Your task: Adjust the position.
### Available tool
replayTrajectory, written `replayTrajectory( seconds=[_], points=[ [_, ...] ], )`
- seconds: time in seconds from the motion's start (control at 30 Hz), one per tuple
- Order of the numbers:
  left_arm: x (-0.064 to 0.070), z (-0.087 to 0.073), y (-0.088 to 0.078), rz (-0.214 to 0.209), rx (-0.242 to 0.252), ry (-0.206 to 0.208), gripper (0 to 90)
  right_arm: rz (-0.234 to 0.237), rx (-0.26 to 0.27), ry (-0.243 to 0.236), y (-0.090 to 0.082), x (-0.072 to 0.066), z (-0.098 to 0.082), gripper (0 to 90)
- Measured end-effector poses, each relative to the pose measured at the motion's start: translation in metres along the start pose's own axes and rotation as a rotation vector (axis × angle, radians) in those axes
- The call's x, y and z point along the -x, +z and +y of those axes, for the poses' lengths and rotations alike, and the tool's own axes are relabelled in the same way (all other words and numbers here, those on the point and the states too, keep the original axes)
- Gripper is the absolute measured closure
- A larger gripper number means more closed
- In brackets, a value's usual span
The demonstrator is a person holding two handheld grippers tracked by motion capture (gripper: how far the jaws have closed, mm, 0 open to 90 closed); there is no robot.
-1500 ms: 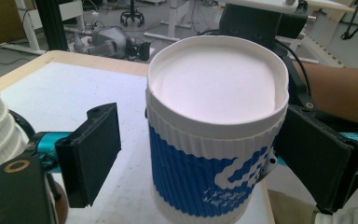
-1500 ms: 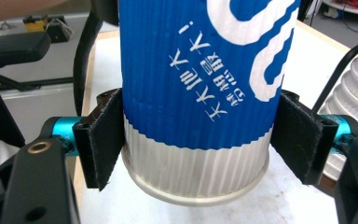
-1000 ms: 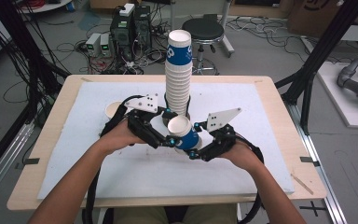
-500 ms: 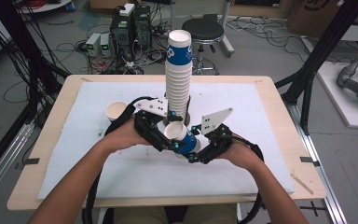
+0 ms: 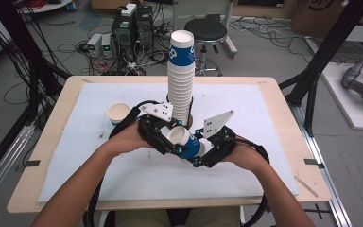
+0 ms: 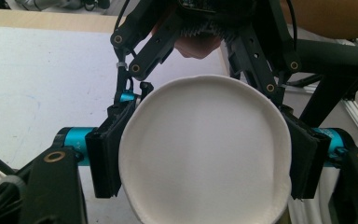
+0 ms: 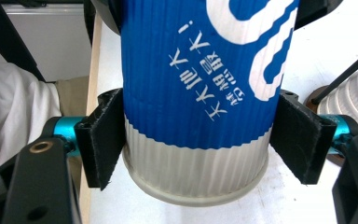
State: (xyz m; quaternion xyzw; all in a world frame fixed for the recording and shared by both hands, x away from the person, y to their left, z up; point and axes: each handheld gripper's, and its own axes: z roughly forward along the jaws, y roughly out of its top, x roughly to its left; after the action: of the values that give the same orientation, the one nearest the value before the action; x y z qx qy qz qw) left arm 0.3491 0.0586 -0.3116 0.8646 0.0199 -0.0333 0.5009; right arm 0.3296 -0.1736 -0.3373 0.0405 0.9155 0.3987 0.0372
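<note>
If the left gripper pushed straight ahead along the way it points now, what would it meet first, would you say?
Nothing new: the left gripper already has the blue paper cup between its jaws. Beyond the cup, the right gripper and its hand come next, though depth is hard to judge.

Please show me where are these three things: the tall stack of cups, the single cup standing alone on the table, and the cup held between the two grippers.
Cup stack (image 5: 180,80), high view, middle of its ribbed side.
Lone cup (image 5: 118,112), high view, its open mouth.
Held cup (image 7: 196,84), right gripper view, its blue printed wall.
</note>
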Motion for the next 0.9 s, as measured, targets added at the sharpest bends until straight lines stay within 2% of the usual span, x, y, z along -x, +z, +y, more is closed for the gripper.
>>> replayTrajectory(
  seconds=[0.2, 0.3, 0.43, 0.57, 0.77, 0.9],
  points=[
    [-0.002, -0.006, -0.003, -0.008, 0.013, -0.017, 28.5, 0.000, 0.015, 0.000, -0.001, 0.000, -0.002, 22.5],
    [-0.002, -0.007, -0.005, -0.002, 0.036, -0.015, 28.4, -0.009, 0.047, 0.013, -0.002, 0.000, -0.003, 21.0],
    [-0.003, -0.008, -0.007, 0.006, 0.059, -0.011, 28.4, -0.017, 0.115, 0.055, -0.009, 0.001, -0.007, 20.0],
    [-0.004, -0.010, -0.010, 0.020, 0.077, -0.021, 28.5, -0.029, 0.186, 0.069, -0.019, 0.001, -0.013, 19.5],
    [-0.008, -0.019, -0.013, 0.048, 0.142, -0.050, 28.5, -0.077, 0.295, 0.097, -0.031, 0.003, -0.022, 17.5],
    [-0.009, -0.027, -0.018, 0.087, 0.212, -0.066, 28.5, -0.111, 0.355, 0.127, -0.038, 0.004, -0.028, 13.4]
  ],
)
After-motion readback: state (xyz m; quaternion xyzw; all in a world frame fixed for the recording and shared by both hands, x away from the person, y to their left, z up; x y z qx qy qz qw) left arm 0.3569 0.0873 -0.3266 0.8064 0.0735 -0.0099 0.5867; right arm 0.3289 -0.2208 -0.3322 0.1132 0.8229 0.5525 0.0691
